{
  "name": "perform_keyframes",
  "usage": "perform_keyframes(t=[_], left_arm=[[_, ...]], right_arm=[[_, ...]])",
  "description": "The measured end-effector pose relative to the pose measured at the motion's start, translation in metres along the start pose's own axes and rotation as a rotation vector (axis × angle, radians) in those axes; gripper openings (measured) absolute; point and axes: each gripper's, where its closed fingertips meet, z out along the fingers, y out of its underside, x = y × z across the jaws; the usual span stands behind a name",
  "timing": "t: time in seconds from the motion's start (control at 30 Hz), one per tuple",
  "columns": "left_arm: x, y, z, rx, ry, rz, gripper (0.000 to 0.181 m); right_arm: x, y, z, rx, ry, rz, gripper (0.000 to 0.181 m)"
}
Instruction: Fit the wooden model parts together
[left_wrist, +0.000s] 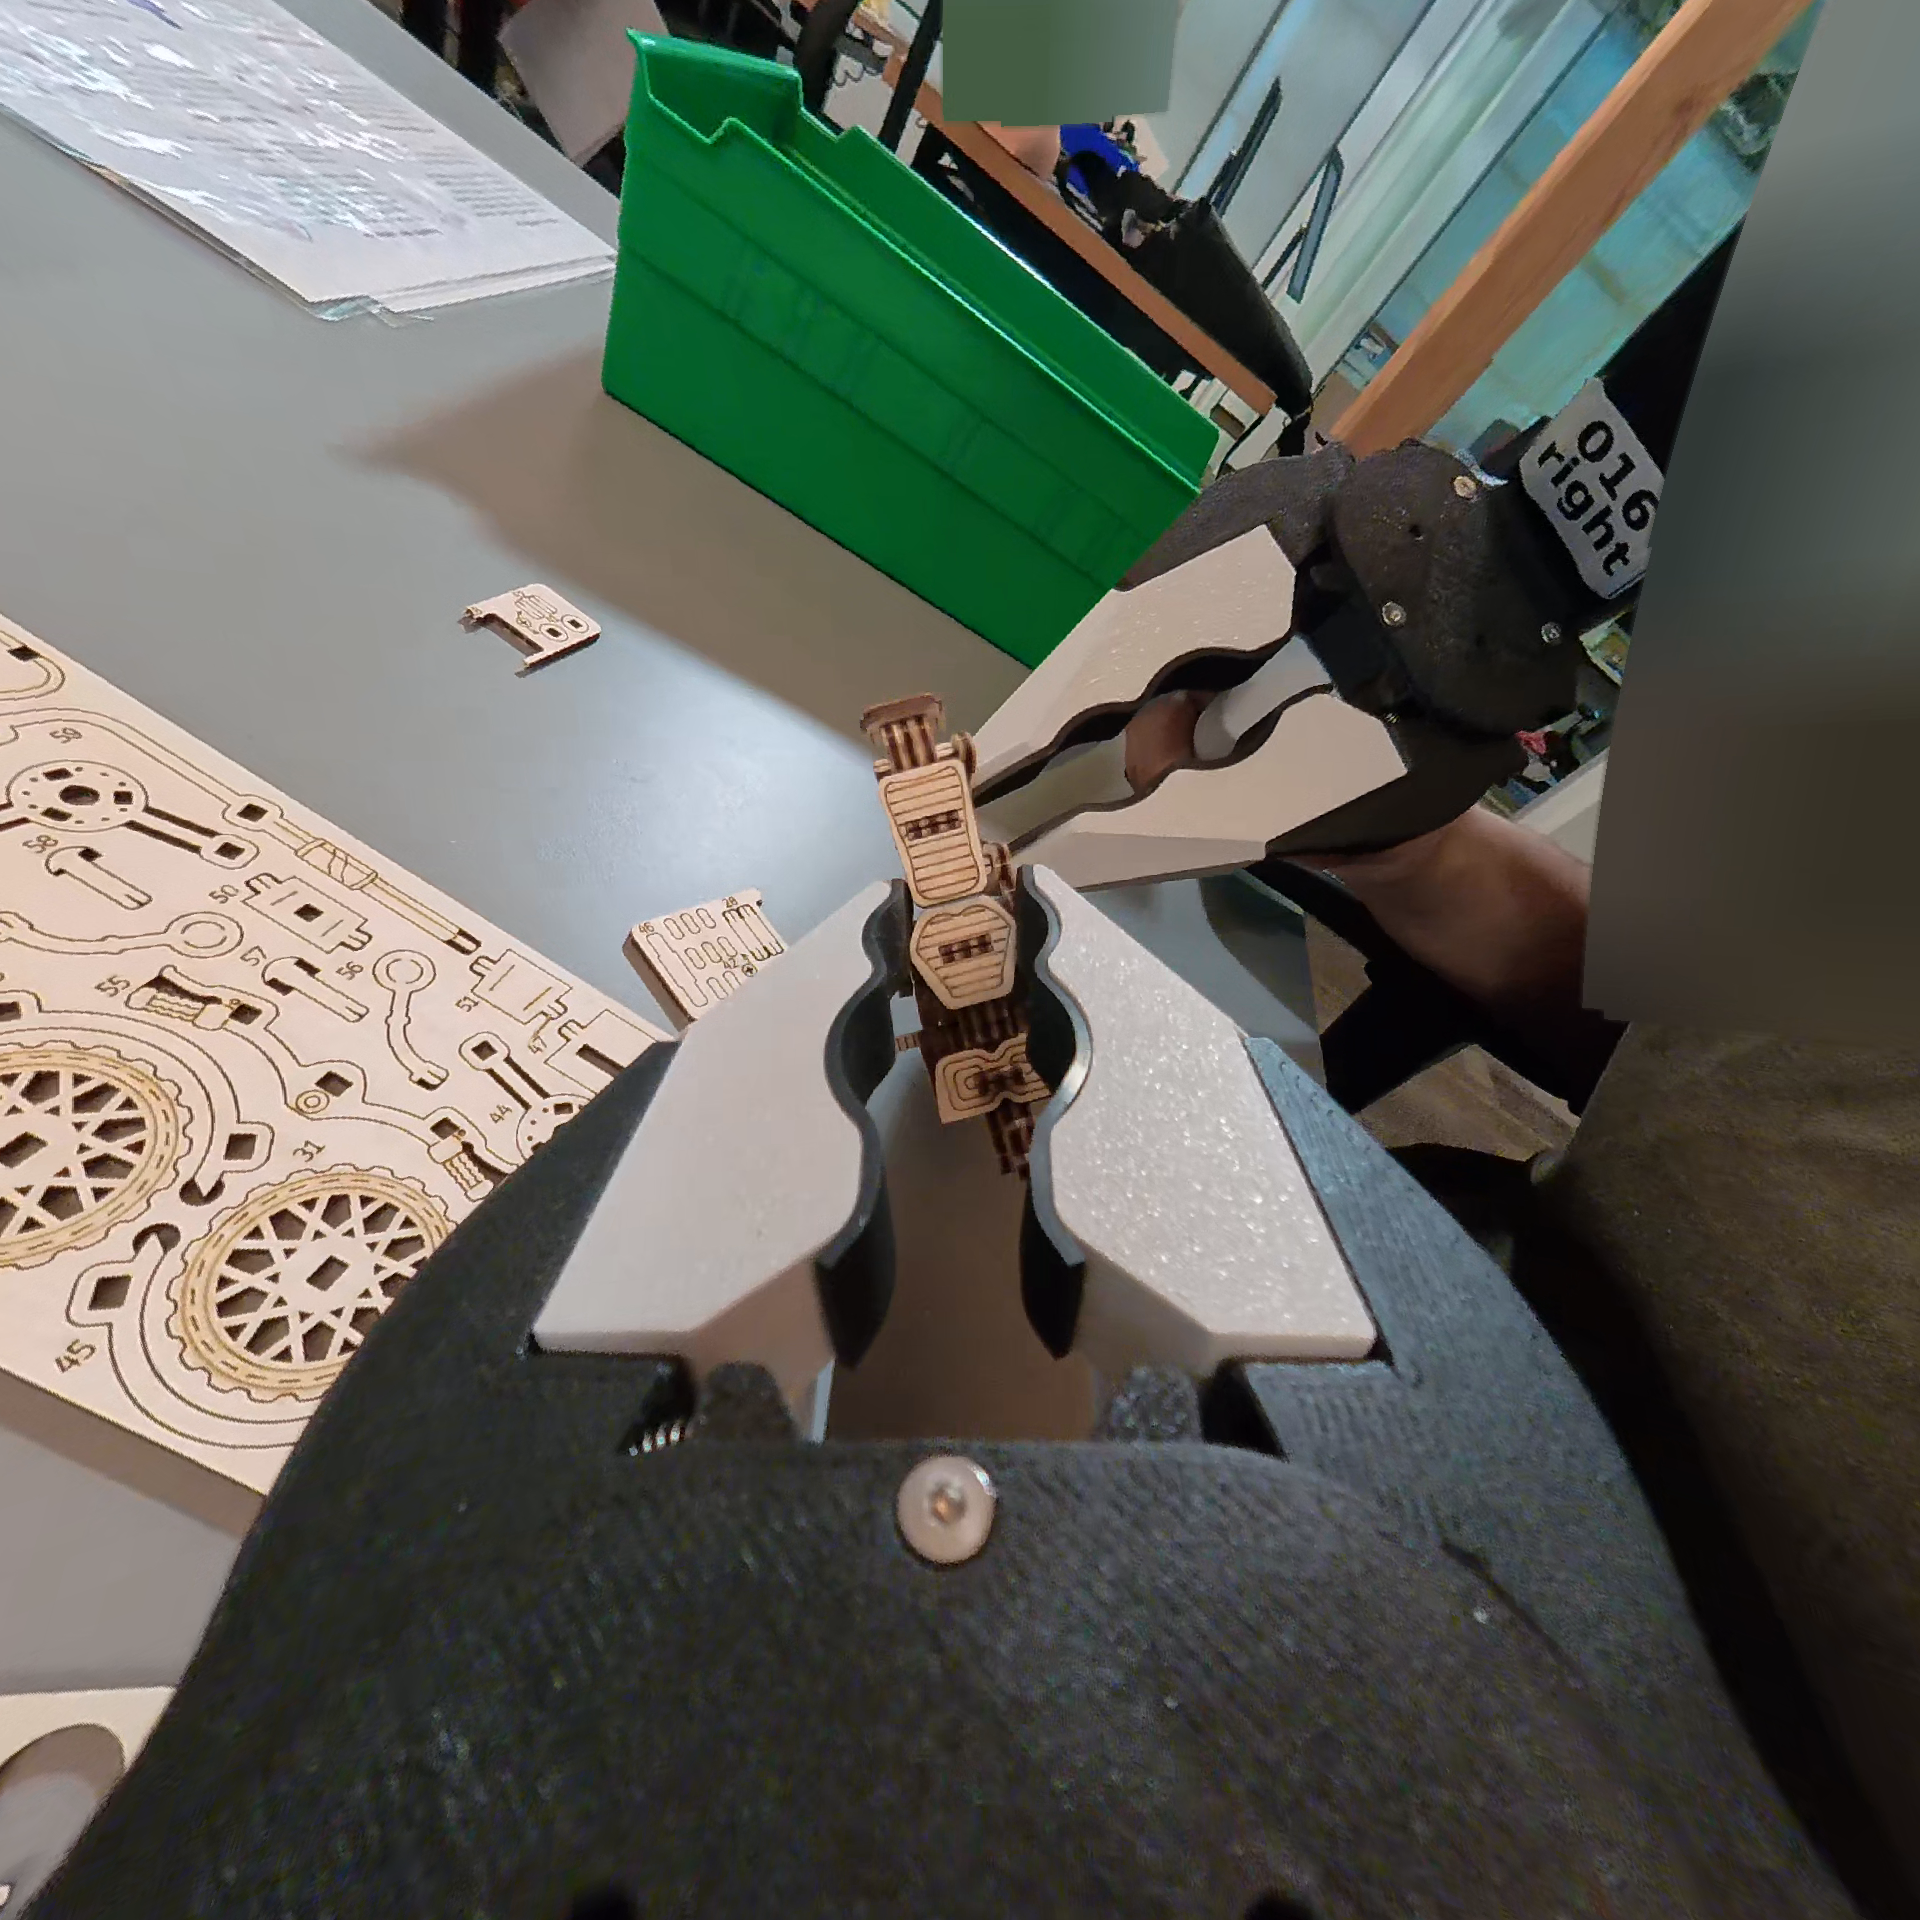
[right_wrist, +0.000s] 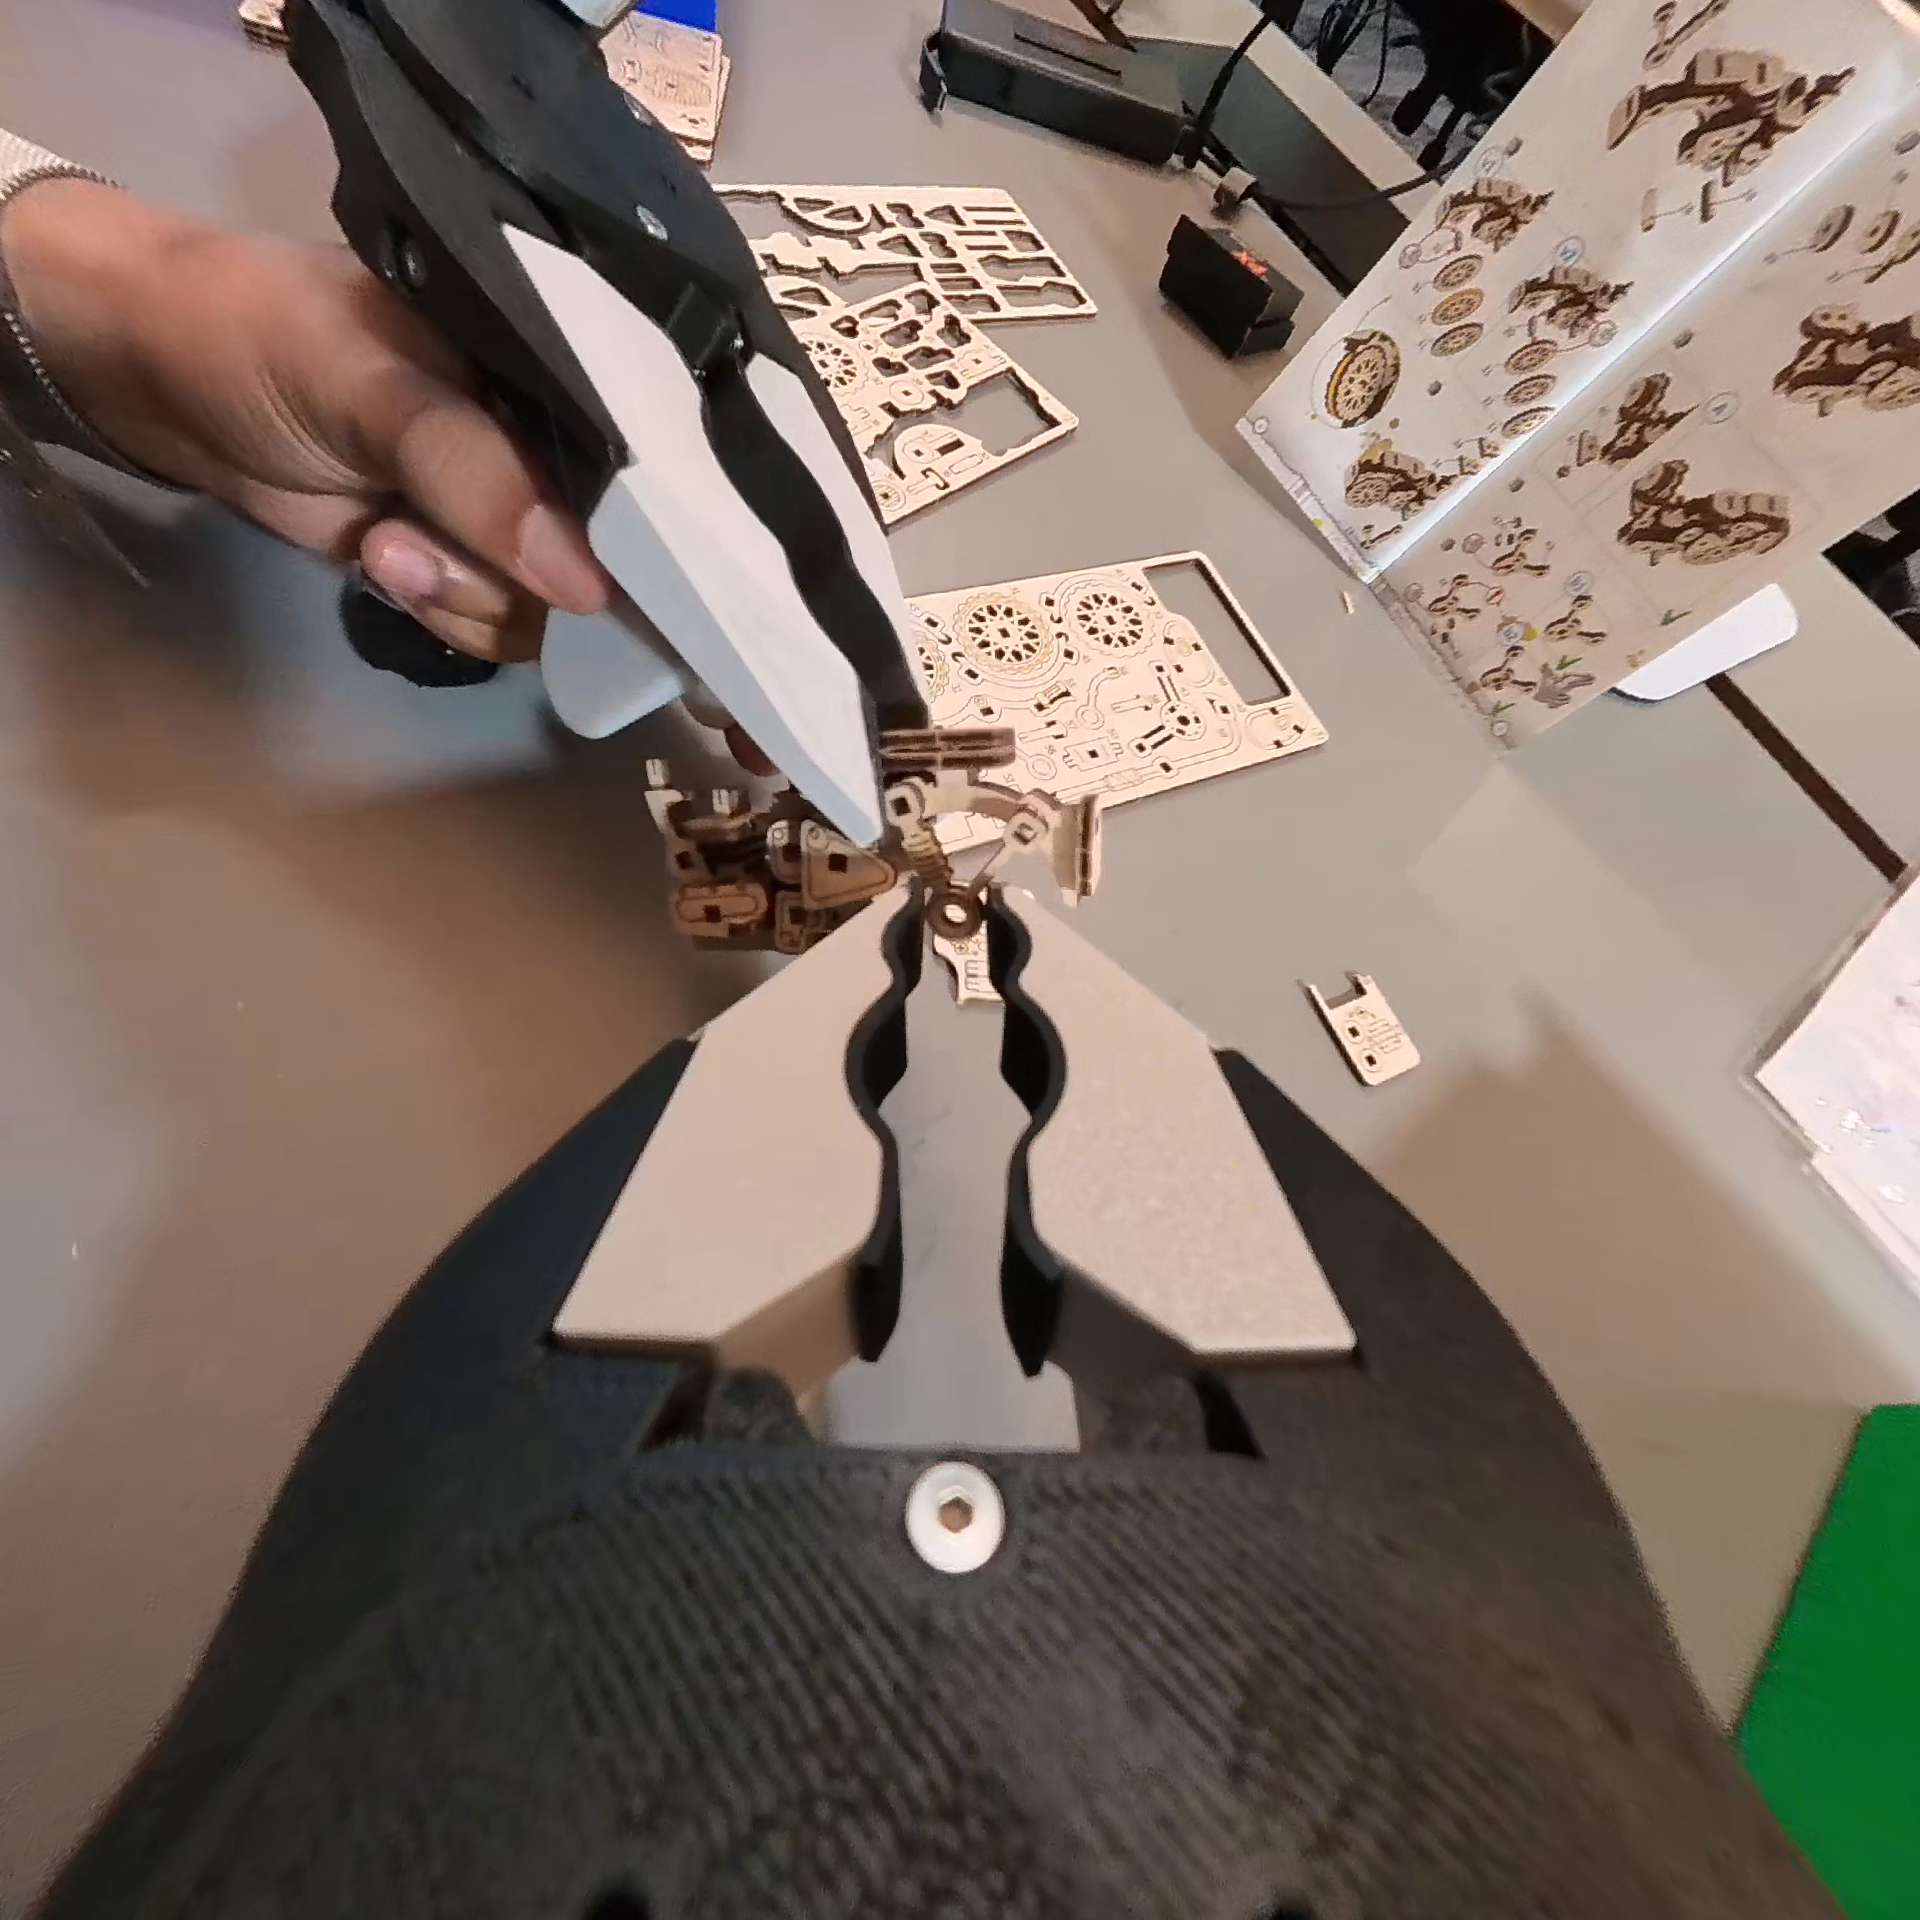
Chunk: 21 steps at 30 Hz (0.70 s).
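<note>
**Small part held at the assembly's side, seat just ahead of the right tips**

The partly built wooden model is clamped upright between the fingers of the left gripper, its long axis running up out of the tips, above the grey table. The right gripper is closed on a small wooden part with a ring end, seen in the right wrist view touching or just short of the model's curved arm; contact cannot be confirmed. The seat is judged to lie directly forward of the right tips, so the coming push would run crosswise to the model's long axis. A loose flat piece lies well apart on the table.
</note>
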Motion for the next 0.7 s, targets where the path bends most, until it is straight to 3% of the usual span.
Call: perform_keyframes(t=[0.03,0.27,0.5,0.7], left_arm=[[-0.001,0.000,0.000,-0.002,-0.003,-0.002,0.017],[-0.002,0.004,0.001,-0.032,-0.003,-0.017,0.018],[0.003,0.038,-0.002,-0.232,0.115,-0.233,0.021],[0.006,0.046,-0.007,-0.317,0.083,-0.146,0.029]], right_arm=[[0.000,0.000,0.000,-0.003,0.002,-0.004,0.009],[-0.002,0.004,0.001,-0.026,-0.005,-0.010,0.009],[-0.026,0.022,0.011,-0.121,-0.156,0.031,0.009],[-0.037,0.028,0.013,-0.136,-0.264,0.139,0.009]])
